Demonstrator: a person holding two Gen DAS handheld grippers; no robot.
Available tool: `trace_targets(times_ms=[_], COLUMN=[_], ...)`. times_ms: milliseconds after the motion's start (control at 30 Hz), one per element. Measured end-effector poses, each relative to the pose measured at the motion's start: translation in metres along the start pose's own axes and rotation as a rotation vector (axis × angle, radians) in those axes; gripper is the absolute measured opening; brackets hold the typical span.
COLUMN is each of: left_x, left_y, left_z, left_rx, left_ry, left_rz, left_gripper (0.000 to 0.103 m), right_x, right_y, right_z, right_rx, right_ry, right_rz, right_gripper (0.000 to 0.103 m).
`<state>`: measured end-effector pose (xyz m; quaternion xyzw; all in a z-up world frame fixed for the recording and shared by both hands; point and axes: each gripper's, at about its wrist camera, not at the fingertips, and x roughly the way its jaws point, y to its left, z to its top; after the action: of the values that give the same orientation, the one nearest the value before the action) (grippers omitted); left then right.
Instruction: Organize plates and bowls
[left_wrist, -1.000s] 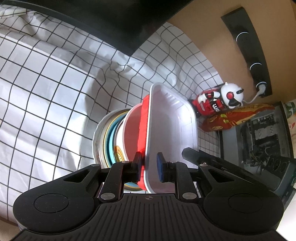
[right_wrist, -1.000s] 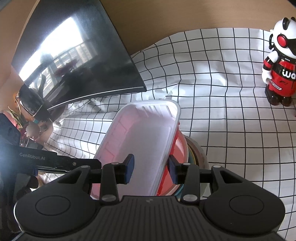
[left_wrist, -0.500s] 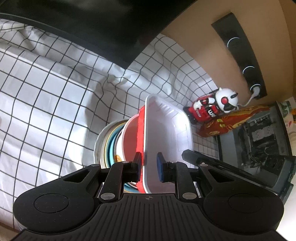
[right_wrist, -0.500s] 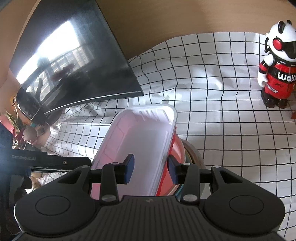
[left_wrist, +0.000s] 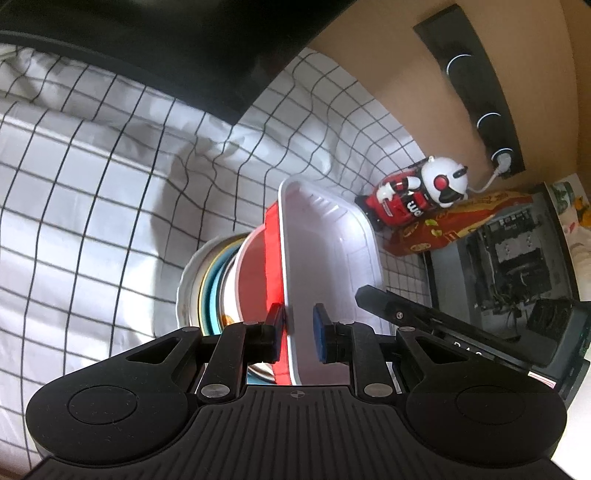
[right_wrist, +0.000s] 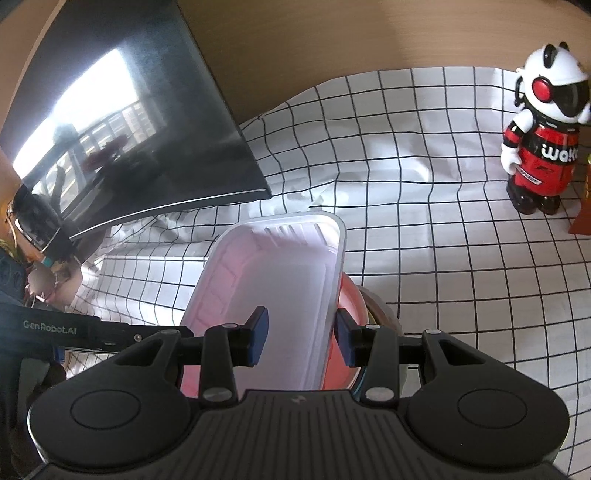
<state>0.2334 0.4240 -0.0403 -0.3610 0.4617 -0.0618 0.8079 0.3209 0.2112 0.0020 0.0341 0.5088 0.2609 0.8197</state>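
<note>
A white rectangular tray (right_wrist: 280, 280) sits atop a red bowl (left_wrist: 255, 273), nested on stacked plates (left_wrist: 195, 280).

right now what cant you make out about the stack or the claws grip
- Left wrist view: the plates under the red bowl show only edge-on rims; their count is unclear.
- Right wrist view: the white tray hides nearly the whole stack.
- Both views: each claw's body cuts off the tray's near end.
- Right claw: whether its pads press the tray's wall is unclear.

Glossy white plastic tray (right_wrist: 280, 280), creased checked cloth (right_wrist: 424, 258) (matt), shiny plastic robot figure (right_wrist: 543, 144).
</note>
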Motion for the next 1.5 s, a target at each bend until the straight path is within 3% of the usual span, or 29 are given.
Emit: trace_targets(times_ms=[133,333,467,567,767,900,1067,1267,1500], left_x=[-0.01,-0.033,-0.055,-0.071,-0.078,-0.07,-0.079,-0.089,-0.083], left_y=[-0.008,0.001,-0.007,-0.018,-0.062,-0.088,-0.104,-0.129,-0.143], left_z=[-0.001,-0.009,-0.033,-0.063,-0.152,-0.207,-0.246,-0.28,-0.296], left_rx=[0.125,0.109,0.145,0.194,0.278,0.303,0.271,0.313,0.339], left_ry=[-0.051,-0.163,-0.274,-0.318,-0.396,-0.377,-0.367,-0.395,-0.344], left_rz=[0.01,-0.018,0.066,0.131,0.311,0.336,0.374,0.478,0.429], left_gripper=[0.021,0.021,0.021,0.019,0.014,0.015,0.015,0.015,0.015], right_x=[-0.013,-0.035,-0.051,-0.069,-0.109,-0.133,-0.151,-0.18,-0.188], right_y=[0.002,0.002,0.005,0.008,0.017,0.013,0.023,0.031,0.021], right_z=[-0.005,-0.017,-0.029,-0.046,-0.112,-0.16,-0.195,-0.209,-0.215], right_rx=[0.017,0.036,0.01,-0.014,-0.136,-0.099,-0.139,-0.16,-0.107], right_ry=[-0.056,-0.121,-0.158,-0.203,-0.237,-0.265,-0.174,-0.176,-0.124], right_rz=[-0.043,-0.116,-0.135,-0.144,-0.125,-0.112,-0.067,-0.069,-0.073], right_gripper=[0.04,0.04,0.041,0.05,0.064,0.067,0.069,0.069,0.069])
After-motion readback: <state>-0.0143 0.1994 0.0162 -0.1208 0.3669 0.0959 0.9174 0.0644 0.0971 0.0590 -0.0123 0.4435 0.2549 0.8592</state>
